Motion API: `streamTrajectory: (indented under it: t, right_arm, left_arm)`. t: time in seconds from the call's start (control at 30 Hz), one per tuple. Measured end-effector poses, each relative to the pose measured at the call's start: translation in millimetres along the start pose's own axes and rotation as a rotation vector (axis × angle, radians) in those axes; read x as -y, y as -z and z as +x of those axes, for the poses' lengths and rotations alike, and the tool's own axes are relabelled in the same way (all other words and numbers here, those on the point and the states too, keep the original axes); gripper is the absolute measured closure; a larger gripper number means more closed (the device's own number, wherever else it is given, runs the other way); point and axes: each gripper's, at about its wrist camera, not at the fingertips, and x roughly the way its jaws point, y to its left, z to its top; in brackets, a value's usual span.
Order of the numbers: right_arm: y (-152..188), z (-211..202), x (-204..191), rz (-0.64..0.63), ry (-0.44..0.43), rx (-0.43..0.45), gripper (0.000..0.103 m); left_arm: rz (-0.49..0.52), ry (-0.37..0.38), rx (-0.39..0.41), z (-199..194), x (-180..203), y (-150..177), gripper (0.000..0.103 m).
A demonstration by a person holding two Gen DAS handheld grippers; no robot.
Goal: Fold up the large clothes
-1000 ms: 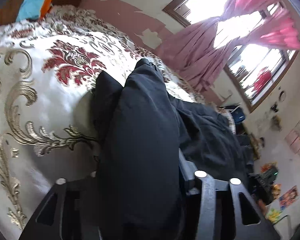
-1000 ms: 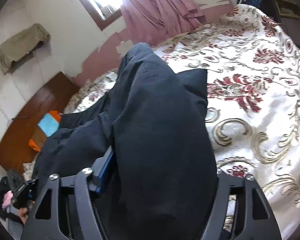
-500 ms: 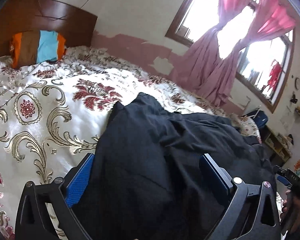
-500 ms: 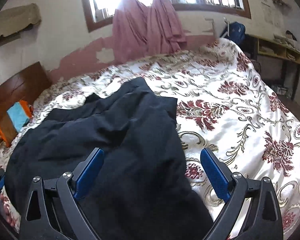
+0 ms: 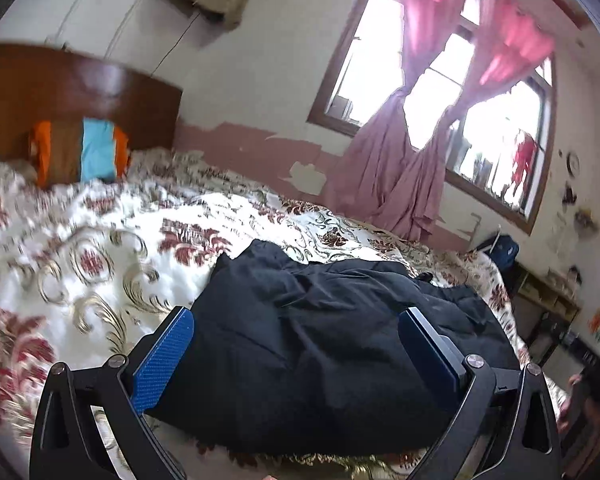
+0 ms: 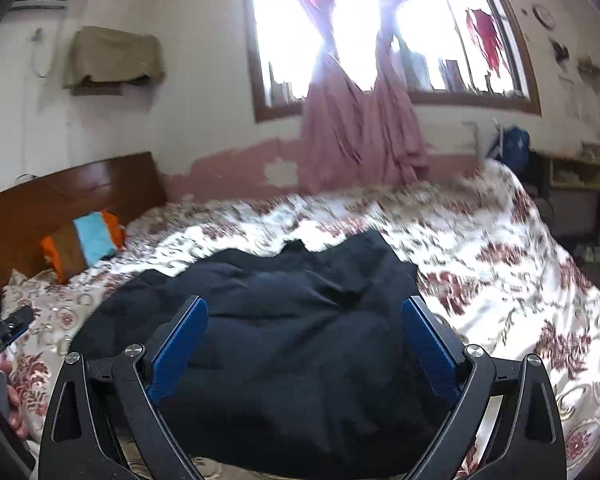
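A large black garment [image 5: 320, 344] lies in a rumpled, folded heap on the floral bedspread [image 5: 100, 248]; it also shows in the right wrist view [image 6: 292, 320]. My left gripper [image 5: 296, 320] is open, its blue pads [image 5: 164, 352] wide apart above the near part of the garment, holding nothing. My right gripper [image 6: 304, 316] is open too, its blue pads [image 6: 180, 348] spread over the garment and empty. The garment's near edge is hidden behind both grippers' frames.
A wooden headboard [image 5: 72, 92] and an orange, brown and blue pillow [image 5: 80, 152] are at the bed's head. A window with pink curtains [image 6: 360, 128] is behind the bed. A blue bag [image 6: 508, 144] and shelves [image 6: 580, 176] stand at the right.
Both grippers let go of the black garment and opened wide. They have pulled back and tilted up, so the garment now lies on the bed and more of the room shows.
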Motion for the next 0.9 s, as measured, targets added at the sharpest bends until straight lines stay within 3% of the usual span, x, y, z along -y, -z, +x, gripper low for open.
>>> streamTrajectory:
  t: [0.17, 0.37, 0.9]
  right_arm:
    - [-1.4, -31.7, -20.3, -0.064, -0.062, 0.027, 0.007]
    - [6.3, -71.1, -38.3, -0.151, -0.11, 0.045, 0.007]
    - [23.8, -149.3, -60.6, -0.145, -0.175, 0.086, 0.006]
  left_arm:
    - [0.099, -0.025, 0.007, -31.2, 29.8, -5.8, 0.0]
    - [0.084, 0.02, 0.042, -76.7, 43.1, -3.6, 0.0]
    - [0.119, -0.035, 0.1, -162.5, 52.0, 19.8, 0.0]
